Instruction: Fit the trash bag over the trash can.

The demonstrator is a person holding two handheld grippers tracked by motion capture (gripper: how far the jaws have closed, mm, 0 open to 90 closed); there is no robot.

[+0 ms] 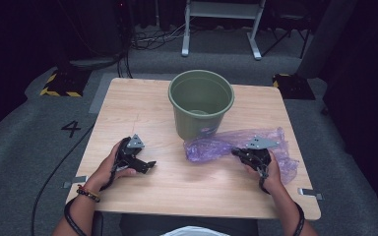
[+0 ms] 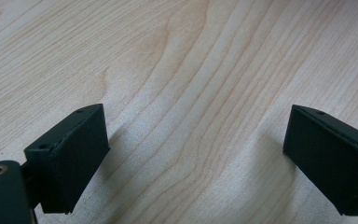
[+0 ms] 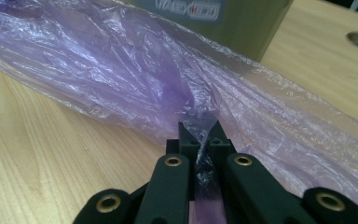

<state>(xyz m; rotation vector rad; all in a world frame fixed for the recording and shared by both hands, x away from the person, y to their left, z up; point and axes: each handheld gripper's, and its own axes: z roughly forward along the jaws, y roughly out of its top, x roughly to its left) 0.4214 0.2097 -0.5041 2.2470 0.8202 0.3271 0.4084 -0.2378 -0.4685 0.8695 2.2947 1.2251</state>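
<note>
Wooden table (image 1: 142, 105), purple bag (image 1: 226, 143) lying crosswise, right gripper (image 3: 200, 140) fingers pinching it, left gripper (image 2: 196, 154) fingers spread.

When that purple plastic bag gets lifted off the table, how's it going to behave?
Probably floppy: the purple plastic bag is thin, crinkled film, bunched where the right hand-held gripper pinches it, so the rest should sag. Likely very light. Its glossy film may slip from a loose grip.
</note>
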